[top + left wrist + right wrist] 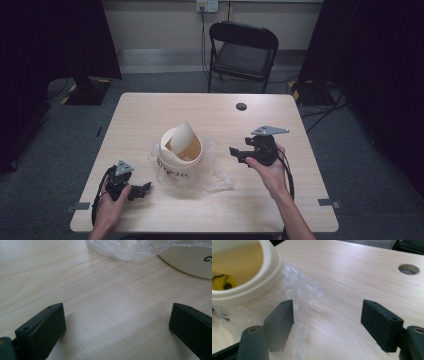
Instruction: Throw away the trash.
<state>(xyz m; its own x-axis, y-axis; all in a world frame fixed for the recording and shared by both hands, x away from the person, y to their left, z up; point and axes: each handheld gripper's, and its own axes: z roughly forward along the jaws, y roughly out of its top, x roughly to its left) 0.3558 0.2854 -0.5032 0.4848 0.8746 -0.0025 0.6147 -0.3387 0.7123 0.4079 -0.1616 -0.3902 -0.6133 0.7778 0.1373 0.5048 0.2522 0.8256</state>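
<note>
The cream bin (179,157) is seen near the middle of the table (150,107), its swing lid (182,137) tipped up, with the clear plastic bag (217,170) spread loosely around its base. The right gripper (236,154) is held just beside the bag, jaws spread wide with nothing between them. The left gripper (145,189) is rested low near the bin's other side, jaws likewise wide apart and empty. A slip is judged possible: thin film could be missed by the pads or bunched, and a careless tug could drag or tip the light bin.
</note>
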